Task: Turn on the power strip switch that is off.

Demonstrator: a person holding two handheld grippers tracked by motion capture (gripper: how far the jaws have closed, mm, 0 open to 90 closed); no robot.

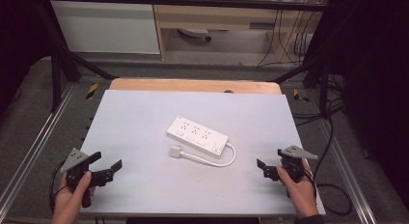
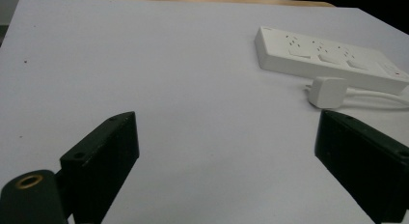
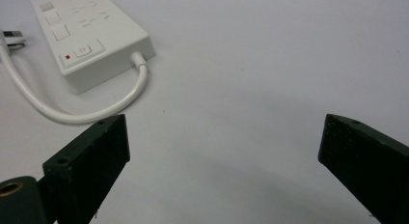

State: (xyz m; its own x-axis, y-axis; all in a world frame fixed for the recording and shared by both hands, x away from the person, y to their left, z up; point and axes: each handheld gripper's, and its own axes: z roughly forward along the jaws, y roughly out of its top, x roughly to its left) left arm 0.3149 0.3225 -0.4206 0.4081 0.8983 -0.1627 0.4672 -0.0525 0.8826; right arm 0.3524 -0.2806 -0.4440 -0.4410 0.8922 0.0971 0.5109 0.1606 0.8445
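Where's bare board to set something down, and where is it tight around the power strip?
Bare: the white board left of the power strip, the far strip behind it, and the near edge between the left gripper and right gripper, both open and holding nothing. Tight: just in front of the strip, where its plug and looped cable lie.

power strip [image 3: 91, 35]: far end cut off by the right gripper view's top edge
plug [image 3: 12, 38]: mostly cut by that view's left edge
socket markings: too small to read
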